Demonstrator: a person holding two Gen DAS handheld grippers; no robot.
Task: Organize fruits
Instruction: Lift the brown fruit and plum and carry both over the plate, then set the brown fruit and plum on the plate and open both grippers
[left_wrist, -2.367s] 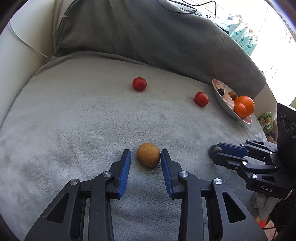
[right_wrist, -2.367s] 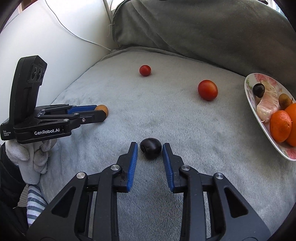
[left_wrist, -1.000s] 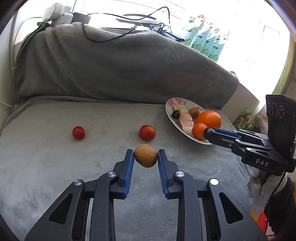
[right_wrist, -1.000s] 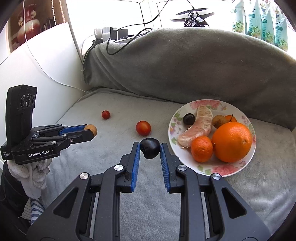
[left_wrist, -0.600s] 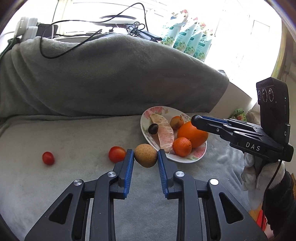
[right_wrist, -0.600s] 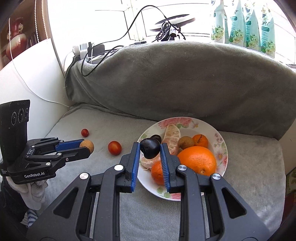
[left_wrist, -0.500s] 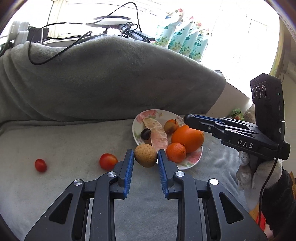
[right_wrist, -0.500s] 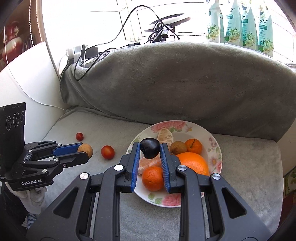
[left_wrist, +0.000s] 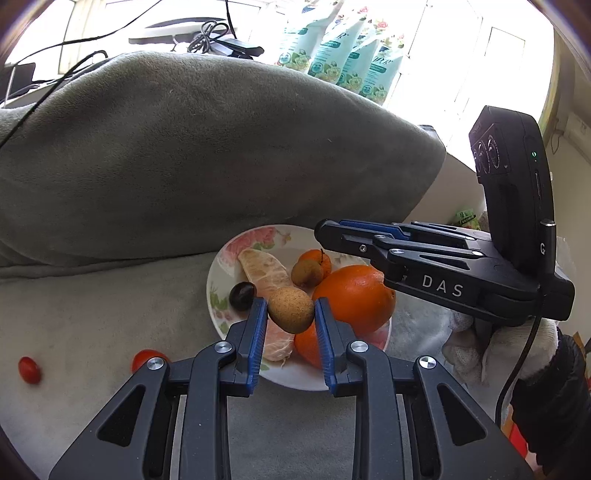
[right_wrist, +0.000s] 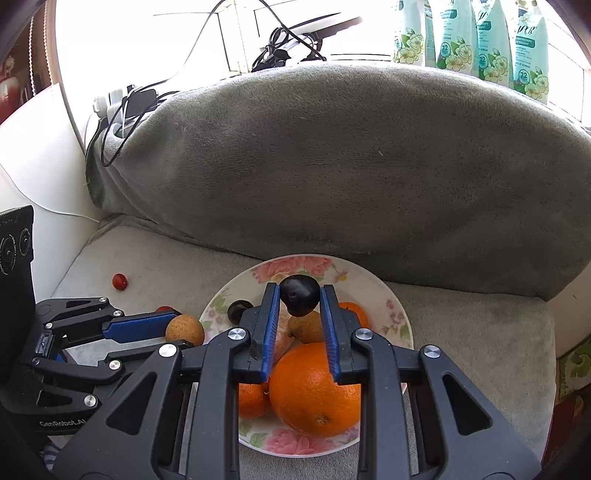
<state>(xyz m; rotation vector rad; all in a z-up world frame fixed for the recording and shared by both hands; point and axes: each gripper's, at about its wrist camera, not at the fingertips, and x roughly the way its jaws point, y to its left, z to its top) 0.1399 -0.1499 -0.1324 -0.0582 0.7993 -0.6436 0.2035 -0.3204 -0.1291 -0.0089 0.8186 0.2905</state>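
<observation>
My left gripper (left_wrist: 290, 308) is shut on a small brown speckled fruit (left_wrist: 291, 309), held in the air over the near left part of the flowered plate (left_wrist: 221, 266). My right gripper (right_wrist: 298, 295) is shut on a dark plum (right_wrist: 299, 295) above the plate's (right_wrist: 395, 314) middle. On the plate lie a big orange (right_wrist: 314, 389), a small mandarin (right_wrist: 253, 400), a peeled pomelo piece (left_wrist: 264, 271), another dark plum (left_wrist: 242, 294) and a small brown fruit (left_wrist: 306, 272). Two red tomatoes (left_wrist: 29, 370) (left_wrist: 144, 359) lie on the grey blanket to the left.
A big grey-covered cushion (right_wrist: 332, 166) rises right behind the plate. Cables and a power strip (right_wrist: 122, 99) sit on the sill behind it, beside several detergent pouches (right_wrist: 480, 40). A white-gloved hand (left_wrist: 480, 354) holds the right gripper's body at the right.
Both grippers have carried their fruits rightward from the blanket to above the plate, which now lies directly under them. The tomatoes have slid to the left edge of view.
</observation>
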